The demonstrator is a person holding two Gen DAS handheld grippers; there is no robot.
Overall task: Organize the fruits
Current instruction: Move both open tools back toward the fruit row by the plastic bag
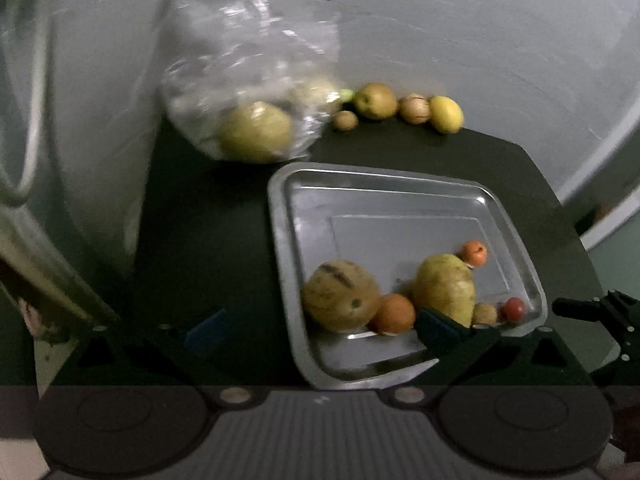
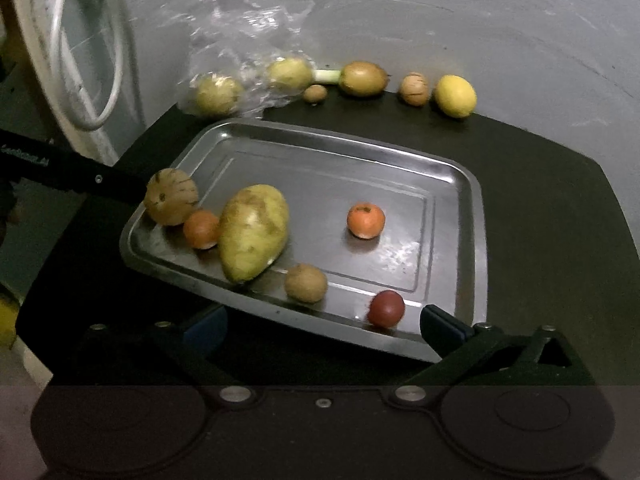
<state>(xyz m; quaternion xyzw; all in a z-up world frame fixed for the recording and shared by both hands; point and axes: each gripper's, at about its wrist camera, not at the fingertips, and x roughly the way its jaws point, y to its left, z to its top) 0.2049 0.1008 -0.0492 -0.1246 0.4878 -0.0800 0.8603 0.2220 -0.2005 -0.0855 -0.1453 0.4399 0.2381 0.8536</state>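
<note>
Both claws spread and empty, left claw (image 1: 316, 330) and right claw (image 2: 320, 330) low over the near rim of a metal tray (image 2: 460, 176) holding six fruits on the dark worktop (image 2: 540, 200), plastic bag (image 2: 240, 60) and loose lemon (image 2: 455, 96) behind.
</note>
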